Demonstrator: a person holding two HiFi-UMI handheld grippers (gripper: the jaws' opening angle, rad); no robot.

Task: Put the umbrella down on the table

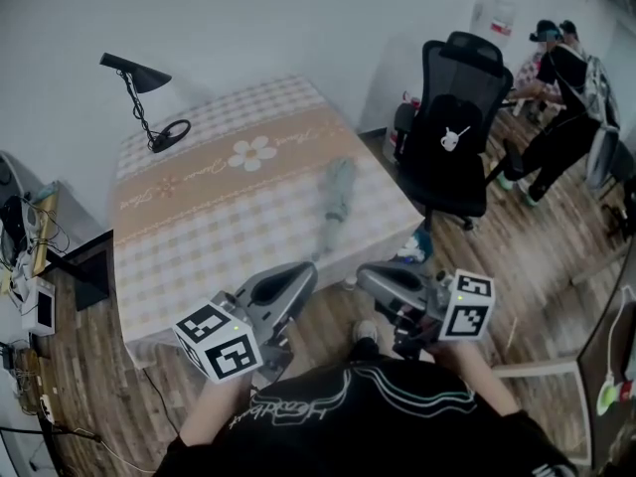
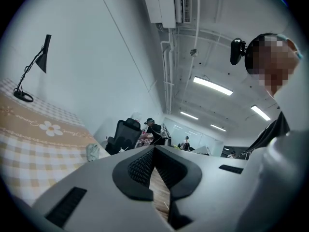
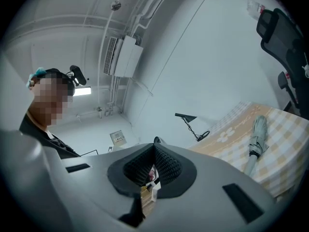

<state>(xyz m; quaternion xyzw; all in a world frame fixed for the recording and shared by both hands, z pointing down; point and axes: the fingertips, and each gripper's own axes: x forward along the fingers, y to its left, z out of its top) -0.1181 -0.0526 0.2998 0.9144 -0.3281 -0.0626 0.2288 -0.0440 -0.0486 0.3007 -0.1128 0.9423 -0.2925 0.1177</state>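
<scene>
A folded pale green umbrella [image 1: 336, 202] lies on the checked tablecloth of the table [image 1: 189, 237], near its right front corner, handle toward the front edge. Nothing touches it. My left gripper [image 1: 301, 274] and right gripper [image 1: 370, 278] hover in front of the table, close to the person's body, tips pointing toward each other. Both are shut with nothing between the pads. In the left gripper view the umbrella [image 2: 92, 152] shows small beyond the shut jaws, whose tips meet at the left gripper [image 2: 154, 147]. The right gripper view shows the umbrella [image 3: 256, 140] at the right, past the right gripper [image 3: 154, 147].
A black desk lamp [image 1: 144, 97] stands at the table's far left corner. A black office chair [image 1: 459, 117] is right of the table, with people [image 1: 556, 97] behind it. Shelves with cables and small devices [image 1: 30, 256] line the left wall. Wooden floor lies below the grippers.
</scene>
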